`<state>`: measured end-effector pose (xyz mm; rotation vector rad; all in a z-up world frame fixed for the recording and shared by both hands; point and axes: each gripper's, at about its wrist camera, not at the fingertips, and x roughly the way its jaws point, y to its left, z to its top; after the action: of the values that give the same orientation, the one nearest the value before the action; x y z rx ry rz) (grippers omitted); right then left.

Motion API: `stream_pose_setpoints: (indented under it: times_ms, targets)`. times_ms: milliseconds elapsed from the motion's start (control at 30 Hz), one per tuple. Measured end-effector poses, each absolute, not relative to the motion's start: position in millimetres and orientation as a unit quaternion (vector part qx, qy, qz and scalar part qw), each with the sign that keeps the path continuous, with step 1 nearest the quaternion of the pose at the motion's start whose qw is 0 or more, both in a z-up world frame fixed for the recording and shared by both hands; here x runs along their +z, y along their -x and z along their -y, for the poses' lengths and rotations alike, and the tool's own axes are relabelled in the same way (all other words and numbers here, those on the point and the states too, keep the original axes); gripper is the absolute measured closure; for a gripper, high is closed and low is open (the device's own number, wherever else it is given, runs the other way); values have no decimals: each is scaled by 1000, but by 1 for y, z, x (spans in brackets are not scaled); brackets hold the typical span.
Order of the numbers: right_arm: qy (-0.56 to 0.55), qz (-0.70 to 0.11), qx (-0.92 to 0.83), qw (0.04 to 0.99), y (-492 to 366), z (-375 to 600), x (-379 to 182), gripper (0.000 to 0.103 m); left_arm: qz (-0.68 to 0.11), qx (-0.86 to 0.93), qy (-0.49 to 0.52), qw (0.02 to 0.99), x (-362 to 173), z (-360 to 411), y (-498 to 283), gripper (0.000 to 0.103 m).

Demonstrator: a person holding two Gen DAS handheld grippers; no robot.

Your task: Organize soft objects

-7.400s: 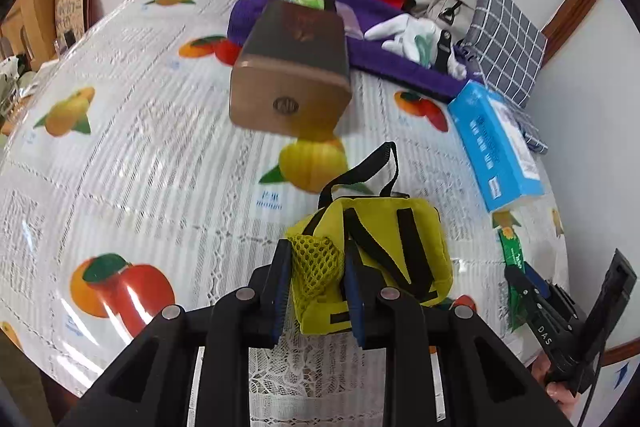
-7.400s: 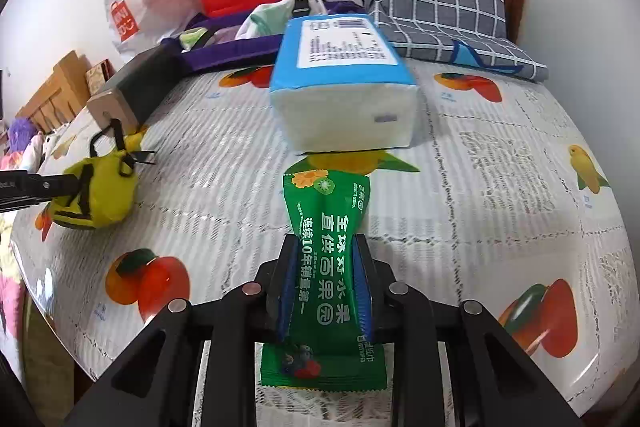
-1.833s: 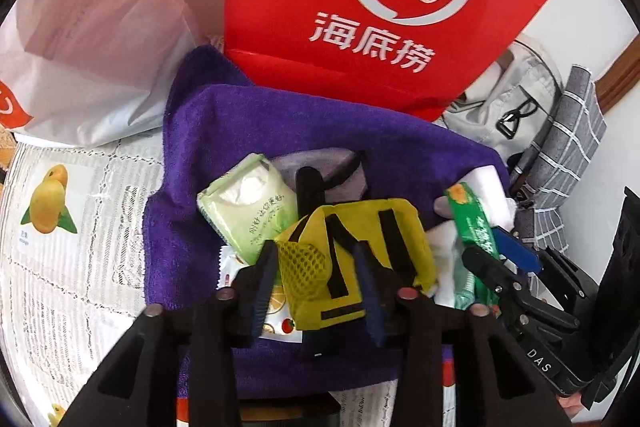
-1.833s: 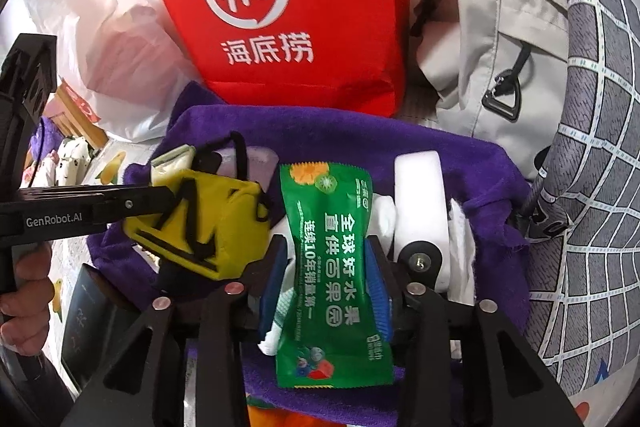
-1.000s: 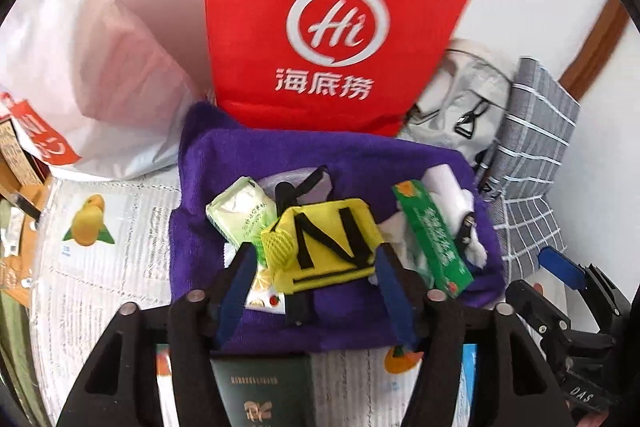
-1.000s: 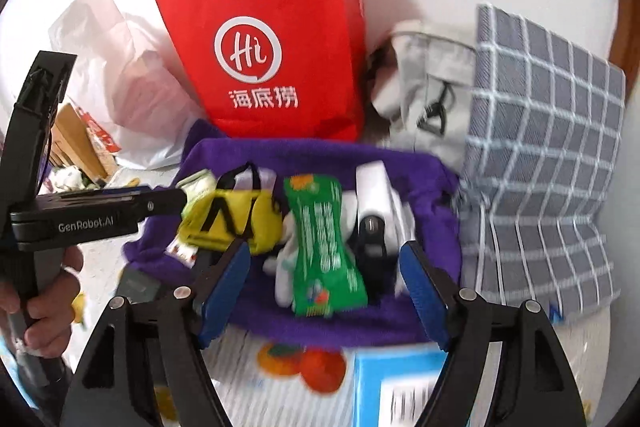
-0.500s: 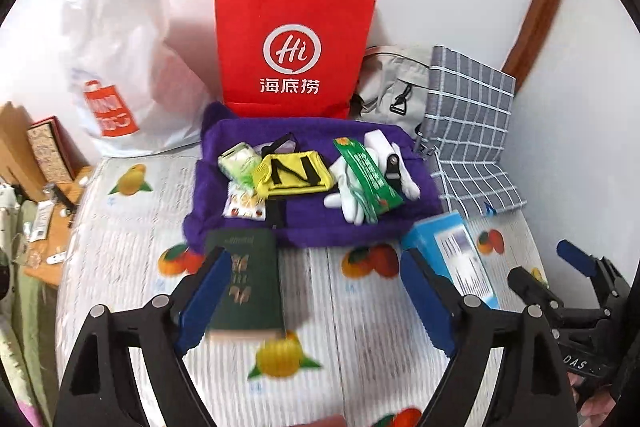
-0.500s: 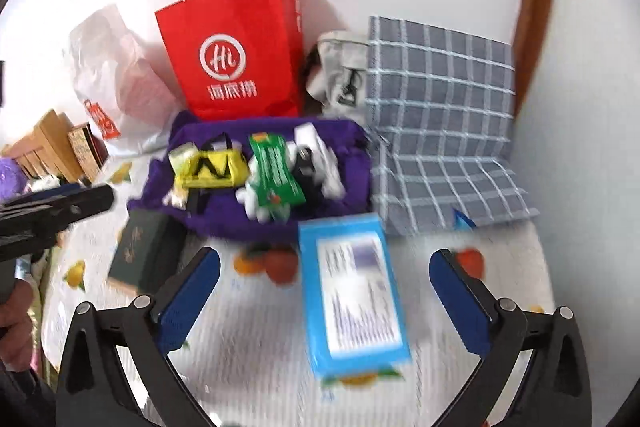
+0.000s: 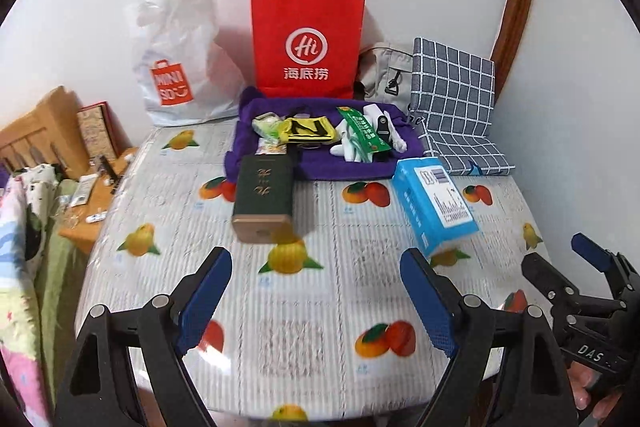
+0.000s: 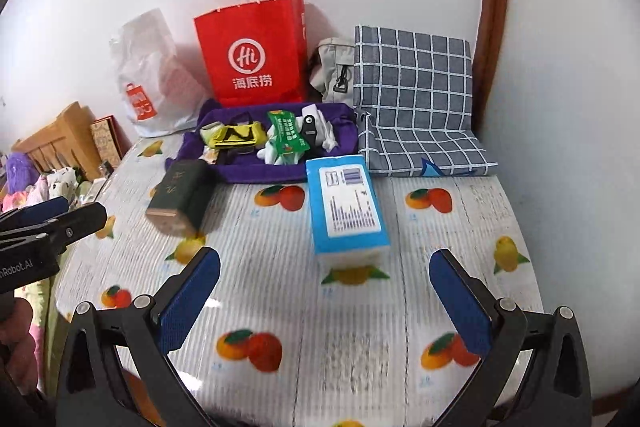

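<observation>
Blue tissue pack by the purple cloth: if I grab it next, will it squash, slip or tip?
The blue tissue pack looks like a soft plastic-wrapped block, so it will probably give under the pads and feel light. The glossy wrap may slip a little. Lying flat on the table, it seems unlikely to tip or roll.

We find both wrist views set back from the near edge of the table (image 9: 312,307), angled downward toward the far wall. Both share the purple cloth (image 9: 344,167) (image 10: 256,171), red bag (image 9: 308,43) (image 10: 252,51) and blue pack (image 9: 436,203) (image 10: 346,207); the left view sits further left.
</observation>
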<state>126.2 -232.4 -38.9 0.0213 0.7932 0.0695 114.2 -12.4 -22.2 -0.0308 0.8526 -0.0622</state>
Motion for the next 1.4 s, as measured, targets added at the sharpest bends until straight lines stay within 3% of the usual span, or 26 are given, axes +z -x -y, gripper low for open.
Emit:
stream_pose_setpoints:
  times_ms: [500,1400]
  targets:
    - [-10,-366,41,930,-61,230,-37,0,-393,-25,28,919,-20,2,-58,17]
    - [-15,-350,46,935,-41,226,-28,0,-378,-26,33,925,-14,3,-41,17]
